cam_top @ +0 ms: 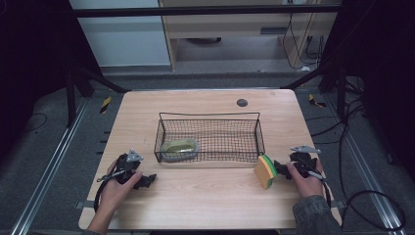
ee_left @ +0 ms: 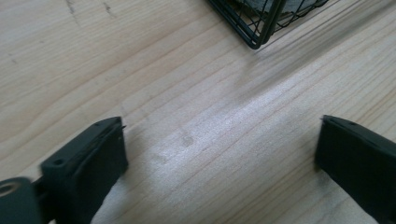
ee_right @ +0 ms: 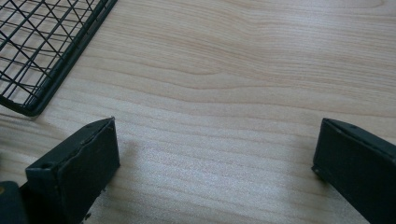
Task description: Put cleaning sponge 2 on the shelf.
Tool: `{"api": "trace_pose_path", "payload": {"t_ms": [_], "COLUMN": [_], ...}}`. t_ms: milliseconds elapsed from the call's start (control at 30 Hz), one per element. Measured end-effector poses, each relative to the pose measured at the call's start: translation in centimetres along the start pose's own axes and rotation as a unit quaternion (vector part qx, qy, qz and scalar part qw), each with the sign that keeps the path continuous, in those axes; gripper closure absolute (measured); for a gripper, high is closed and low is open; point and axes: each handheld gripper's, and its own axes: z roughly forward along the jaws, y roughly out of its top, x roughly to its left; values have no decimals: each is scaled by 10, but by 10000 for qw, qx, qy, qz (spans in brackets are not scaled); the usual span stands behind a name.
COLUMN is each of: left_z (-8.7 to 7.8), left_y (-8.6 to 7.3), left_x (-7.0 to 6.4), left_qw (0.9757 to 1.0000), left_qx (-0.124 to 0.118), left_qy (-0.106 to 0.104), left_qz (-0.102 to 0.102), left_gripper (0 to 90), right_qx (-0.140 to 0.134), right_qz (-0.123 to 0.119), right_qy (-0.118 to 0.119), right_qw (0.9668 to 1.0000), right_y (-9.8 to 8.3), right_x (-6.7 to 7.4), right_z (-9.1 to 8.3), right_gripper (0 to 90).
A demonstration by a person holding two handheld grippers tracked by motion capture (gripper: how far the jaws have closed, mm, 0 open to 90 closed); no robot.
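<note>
Sponge (cam_top: 265,171) upright beside right claw (cam_top: 277,170), wire basket (cam_top: 209,117) behind.

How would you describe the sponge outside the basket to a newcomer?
On the wooden table, go to the front right corner of the black wire basket, beside the right gripper. The sponge stands on edge: yellow-orange with a green layer, on bare wood, unlike the yellowish item inside the basket.

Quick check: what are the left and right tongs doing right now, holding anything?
Left tongs: open, nothing between them.
Right tongs: open, nothing between them; the sponge stands by their tips, not gripped.
</note>
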Motion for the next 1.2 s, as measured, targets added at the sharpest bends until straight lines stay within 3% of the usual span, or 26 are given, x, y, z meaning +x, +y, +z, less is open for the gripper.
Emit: {"api": "trace_pose_path", "payload": {"t_ms": [167,333,633,767,900,933,1100,1200], "left_z": [2,7,9,9,9,9,9,10], "left_y": [-1,-5,-4,-4,-4,-4,-3,-3], "left_x": [1,4,6,6,7,7,7,7], "left_qw": [9999,9984,9982,9982,9982,9982,9982,9982], "left_qx": [-112,-570,-603,-599,-595,-594,-599,-602], "left_qy": [17,43,-4,-20,-16,-19,-32,-49], "left_qz": [-27,-47,-10,3,19,22,23,13], "left_gripper": [0,0,0,0,0,0,0,0], "right_qx": [-2,-2,-3,-23,-79,-43,142,407], "right_qz": [11,0,34,5,-122,-194,-179,-101], "right_qy": [1,1,24,67,11,-32,-35,33], "right_qw": [10000,10000,10000,10000,9999,9998,9997,9991], "right_y": [0,0,0,0,-2,-3,-5,-3], "right_x": [0,0,0,-2,-6,-7,-8,-7], "right_z": [0,0,0,-4,-21,-31,-44,-50], "right_gripper": [5,5,7,85,148,155,135,106]}}
